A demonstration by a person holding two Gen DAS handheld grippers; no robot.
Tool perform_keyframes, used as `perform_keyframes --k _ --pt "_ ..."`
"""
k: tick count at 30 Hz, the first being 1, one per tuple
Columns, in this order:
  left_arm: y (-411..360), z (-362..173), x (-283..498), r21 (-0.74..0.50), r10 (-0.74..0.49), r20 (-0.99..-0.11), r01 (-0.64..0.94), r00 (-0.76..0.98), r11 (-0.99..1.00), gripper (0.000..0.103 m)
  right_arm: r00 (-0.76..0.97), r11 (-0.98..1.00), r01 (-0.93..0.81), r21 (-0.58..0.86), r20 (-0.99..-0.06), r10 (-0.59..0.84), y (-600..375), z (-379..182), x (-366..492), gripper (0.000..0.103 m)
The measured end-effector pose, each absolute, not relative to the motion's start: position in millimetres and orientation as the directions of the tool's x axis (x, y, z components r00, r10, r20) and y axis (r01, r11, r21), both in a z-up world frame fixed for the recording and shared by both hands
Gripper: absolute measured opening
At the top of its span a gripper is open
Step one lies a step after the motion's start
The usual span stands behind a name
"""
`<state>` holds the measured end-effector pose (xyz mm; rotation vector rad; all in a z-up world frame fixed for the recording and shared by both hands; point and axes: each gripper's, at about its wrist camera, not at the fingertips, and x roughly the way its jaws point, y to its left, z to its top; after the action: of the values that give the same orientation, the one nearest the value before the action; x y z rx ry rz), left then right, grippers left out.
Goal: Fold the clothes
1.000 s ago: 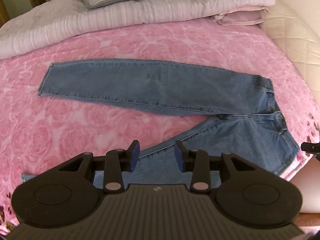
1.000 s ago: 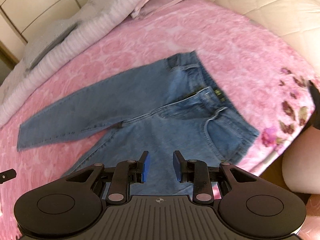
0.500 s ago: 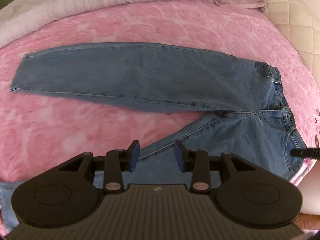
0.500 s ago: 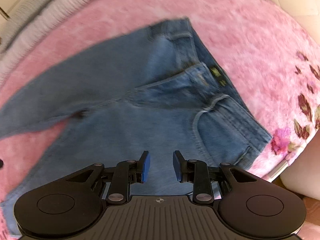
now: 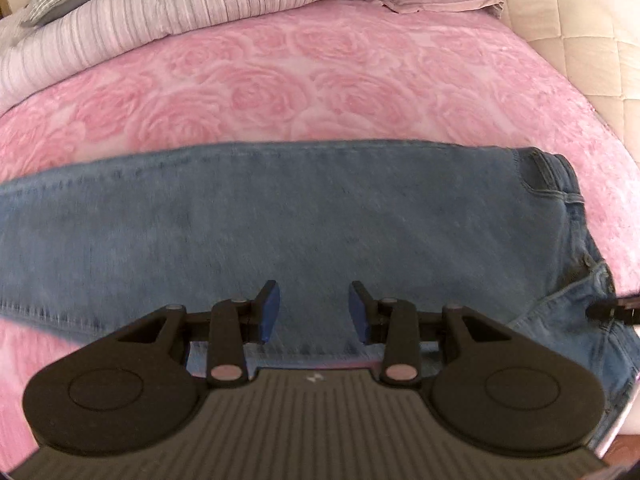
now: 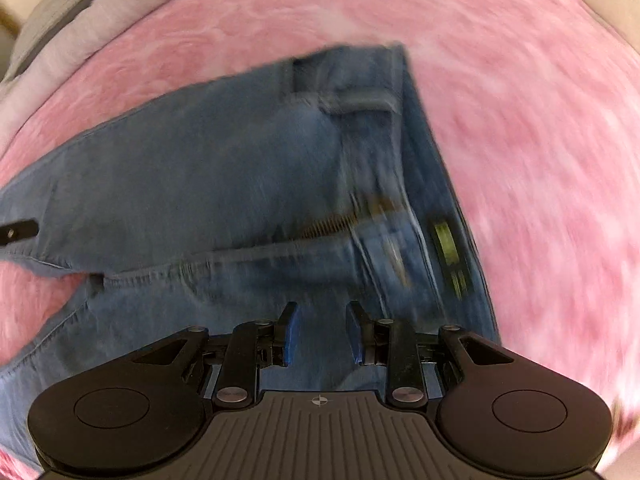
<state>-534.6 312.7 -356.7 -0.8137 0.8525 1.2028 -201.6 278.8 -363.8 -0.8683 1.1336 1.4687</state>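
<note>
Jeans lie spread on the pink bedspread beneath both released, empty grippers, left and right, which should probably pinch one edge each, gripping denim only.

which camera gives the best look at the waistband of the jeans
The right wrist view: the waistband runs across the frame with its fly zipper and a yellow-green label visible, though blurred. The left wrist view shows only part of the waistband, curving down the right edge.
</note>
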Motion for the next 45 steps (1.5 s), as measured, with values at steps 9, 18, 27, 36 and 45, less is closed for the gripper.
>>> perform_keyframes --k 9,18,27,36,45 --pt "380 -374 -557 -0.058 0.448 -0.866 -0.936 0.221 0.348 0.033 -0.268 -0.306 -0.939 0.155 -0.888 0.373 362 -352 -197 0.029" --pt "448 -391 -564 0.074 0.416 -0.876 -0.784 0.244 0.616 0.034 -0.263 -0.495 -0.866 0.069 -0.905 0.335 439 -360 -186 0.066" --pt "476 -424 -586 0.113 0.326 -0.927 -0.692 0.184 0.713 0.044 -0.243 -0.53 -0.846 0.057 -0.926 0.289 475 -390 -180 0.066" --pt "480 -432 -601 0.037 0.294 -0.926 -0.719 0.236 0.694 0.033 -0.251 -0.501 -0.863 0.063 -0.914 0.317 467 -392 -176 0.018" --pt "410 -382 -599 0.201 0.491 -0.847 -0.73 0.205 0.653 0.003 -0.184 -0.472 -0.872 -0.127 -0.809 0.558 402 -337 -199 0.007"
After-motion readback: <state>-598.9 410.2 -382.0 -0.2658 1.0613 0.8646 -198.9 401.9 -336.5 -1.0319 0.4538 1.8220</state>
